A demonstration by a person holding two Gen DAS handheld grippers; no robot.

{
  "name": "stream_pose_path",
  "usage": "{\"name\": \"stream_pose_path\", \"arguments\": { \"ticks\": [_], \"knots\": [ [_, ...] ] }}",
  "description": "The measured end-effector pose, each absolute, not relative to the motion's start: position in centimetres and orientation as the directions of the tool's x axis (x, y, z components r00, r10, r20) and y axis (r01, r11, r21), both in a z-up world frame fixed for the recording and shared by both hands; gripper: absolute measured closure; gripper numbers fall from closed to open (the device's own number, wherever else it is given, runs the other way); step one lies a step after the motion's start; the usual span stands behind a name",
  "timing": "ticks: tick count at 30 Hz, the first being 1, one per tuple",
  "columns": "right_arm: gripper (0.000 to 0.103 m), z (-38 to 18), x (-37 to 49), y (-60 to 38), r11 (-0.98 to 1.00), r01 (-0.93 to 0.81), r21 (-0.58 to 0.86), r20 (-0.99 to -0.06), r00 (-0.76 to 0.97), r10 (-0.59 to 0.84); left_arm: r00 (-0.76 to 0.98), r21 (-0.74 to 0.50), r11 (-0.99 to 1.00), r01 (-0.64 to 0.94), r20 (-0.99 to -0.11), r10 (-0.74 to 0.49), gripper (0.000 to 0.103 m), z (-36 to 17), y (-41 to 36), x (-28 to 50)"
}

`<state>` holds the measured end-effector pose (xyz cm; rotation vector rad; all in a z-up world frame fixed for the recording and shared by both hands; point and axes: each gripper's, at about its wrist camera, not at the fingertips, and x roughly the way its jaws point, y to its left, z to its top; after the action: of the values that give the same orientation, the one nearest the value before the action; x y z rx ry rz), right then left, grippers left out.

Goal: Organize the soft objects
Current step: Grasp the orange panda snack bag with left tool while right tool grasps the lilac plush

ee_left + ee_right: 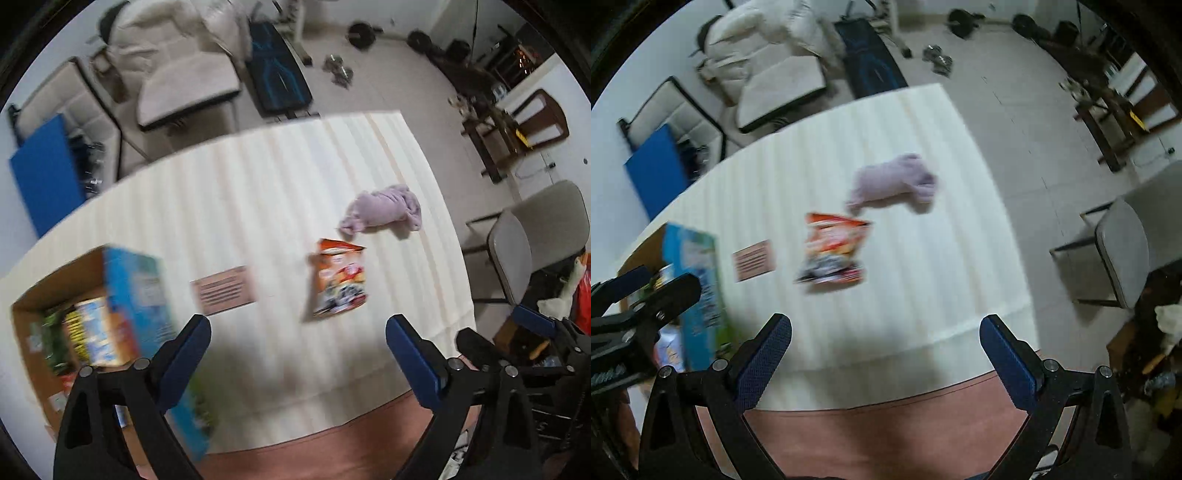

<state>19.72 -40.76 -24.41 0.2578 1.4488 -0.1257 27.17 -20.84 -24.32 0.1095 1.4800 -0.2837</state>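
Both grippers hang over the near edge of the table (280, 177), which is covered by a pale striped cloth. The left gripper (298, 334) has its jaws spread wide with nothing between them, touching nothing; the right gripper (885, 330) is likewise released and empty.

At the table's left end stands an open cardboard box (110, 302) with blue printed sides. The left wrist view looks into it and shows bright packets inside, too blurred to identify; in the right wrist view the left gripper's black frame hides most of its opening.

Toward the far right of the cloth lies a crumpled lilac soft cloth (382, 212). Just nearer, almost touching it, lies an orange snack bag (341, 278), its print unreadable. Between bag and box lies a small pinkish card (223, 290), its text lines smeared.
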Motion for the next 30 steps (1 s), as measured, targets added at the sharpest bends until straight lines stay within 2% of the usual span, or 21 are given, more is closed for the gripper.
{"name": "stream_pose_path", "arguments": {
  "ticks": [5,12,14,15,16,24,30],
  "knots": [
    [0.0,-27.4,21.8,-46.0,0.956,0.274,0.102,-0.994,0.069,0.086,-0.061,-0.108,0.954,0.279,-0.994,-0.095,0.006,-30.4,-25.6,29.4],
    [0.0,-30.5,25.8,-48.0,0.986,0.152,0.073,-0.997,0.02,0.071,-0.173,-0.127,0.951,0.283,-0.982,-0.08,0.007,-36.8,-28.5,30.3],
    [0.0,-31.0,27.0,-47.7,0.994,0.094,0.056,-0.998,0.015,0.055,-0.187,-0.119,0.956,0.27,-0.98,-0.069,0.028,-37.6,-28.7,30.4],
    [0.0,-31.1,27.8,-47.3,0.997,0.054,0.05,-0.999,0.012,0.05,-0.198,-0.112,0.958,0.263,-0.978,-0.06,0.047,-37.9,-28.6,30.4],
    [0.0,-31.3,28.6,-46.9,0.999,0.008,0.039,-0.999,0.008,0.038,-0.209,-0.117,0.962,0.245,-0.976,-0.066,0.052,-38.1,-28.2,30.3],
    [0.004,-33.6,33.7,-40.7,0.885,-0.441,-0.149,-0.988,0.019,-0.156,-0.196,-0.146,0.988,0.053,-0.971,-0.133,0.053,-37.6,-23.3,29.6],
    [0.011,-38.1,35.8,-37.0,0.767,-0.615,-0.183,-0.96,-0.056,-0.273,-0.195,-0.148,0.989,0.008,-0.97,-0.144,0.053,-37.3,-21.6,29.7]
  ]
}}
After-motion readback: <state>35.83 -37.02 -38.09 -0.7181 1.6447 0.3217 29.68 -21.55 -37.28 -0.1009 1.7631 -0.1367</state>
